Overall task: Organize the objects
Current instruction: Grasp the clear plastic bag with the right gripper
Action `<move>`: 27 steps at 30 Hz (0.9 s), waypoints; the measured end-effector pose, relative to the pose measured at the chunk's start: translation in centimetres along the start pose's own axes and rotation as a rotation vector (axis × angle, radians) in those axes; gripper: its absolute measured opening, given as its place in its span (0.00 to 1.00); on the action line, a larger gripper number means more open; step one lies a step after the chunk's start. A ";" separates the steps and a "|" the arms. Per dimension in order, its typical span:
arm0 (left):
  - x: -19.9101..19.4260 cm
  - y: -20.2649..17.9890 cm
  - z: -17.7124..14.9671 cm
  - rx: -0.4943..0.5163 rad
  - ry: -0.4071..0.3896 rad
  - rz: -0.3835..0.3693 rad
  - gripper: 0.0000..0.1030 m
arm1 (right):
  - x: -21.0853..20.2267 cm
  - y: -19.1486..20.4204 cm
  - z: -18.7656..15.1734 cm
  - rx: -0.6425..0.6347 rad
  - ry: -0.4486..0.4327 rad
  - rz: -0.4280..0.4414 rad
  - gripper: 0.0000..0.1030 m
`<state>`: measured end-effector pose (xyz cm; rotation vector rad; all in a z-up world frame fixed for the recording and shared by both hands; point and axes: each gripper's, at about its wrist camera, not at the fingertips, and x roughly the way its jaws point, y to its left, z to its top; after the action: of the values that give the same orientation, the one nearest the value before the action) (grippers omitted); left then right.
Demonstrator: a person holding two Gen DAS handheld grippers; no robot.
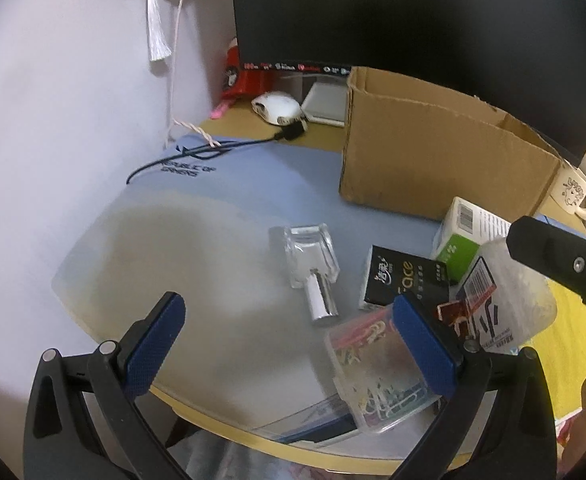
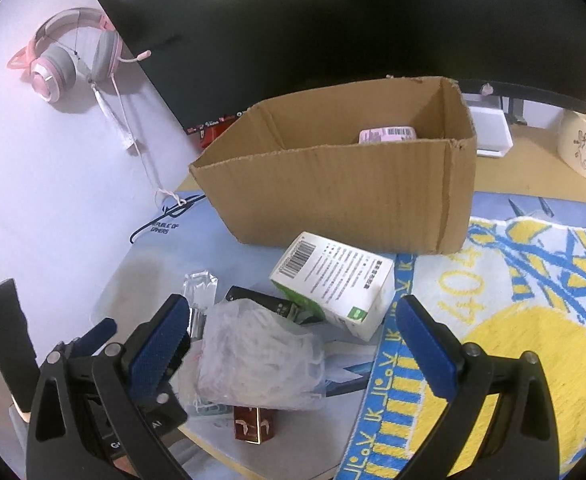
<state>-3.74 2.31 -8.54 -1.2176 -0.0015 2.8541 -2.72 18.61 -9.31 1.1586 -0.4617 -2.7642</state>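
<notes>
An open cardboard box (image 1: 433, 152) (image 2: 341, 196) stands at the back of the blue desk mat (image 1: 221, 216), with a pink item (image 2: 387, 135) inside. In front lie a clear glass perfume bottle (image 1: 313, 264) (image 2: 201, 294), a black packet (image 1: 405, 280), a white-green carton (image 2: 333, 284) (image 1: 467, 232), a clear case of paper clips (image 1: 377, 368), a small red box (image 2: 253, 424) and a clear plastic bag (image 2: 253, 360) (image 1: 509, 292). My left gripper (image 1: 289, 344) is open above the mat, beside the clip case. My right gripper (image 2: 289, 348) is open around the bag.
A dark monitor (image 2: 333, 20) rises behind the box. Pink headphones (image 2: 69, 56) hang on the wall at left. A white mouse (image 1: 277, 106), a cream mug (image 2: 585, 146) and a yellow-blue towel (image 2: 513, 320) at right share the desk. The desk's front edge (image 1: 253, 436) is close.
</notes>
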 end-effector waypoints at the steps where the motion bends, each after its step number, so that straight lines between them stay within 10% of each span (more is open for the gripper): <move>1: 0.1 0.0 0.0 -0.002 0.004 -0.003 1.00 | 0.1 0.1 0.0 -0.007 0.005 0.000 1.00; 27: 1.3 -1.6 -0.5 0.049 0.065 -0.016 1.00 | 2.4 0.1 -0.8 -0.041 0.105 -0.034 1.00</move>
<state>-4.17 3.96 -9.81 -1.2948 0.0602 2.7822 -3.86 17.78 -11.40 1.3061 -0.3761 -2.7100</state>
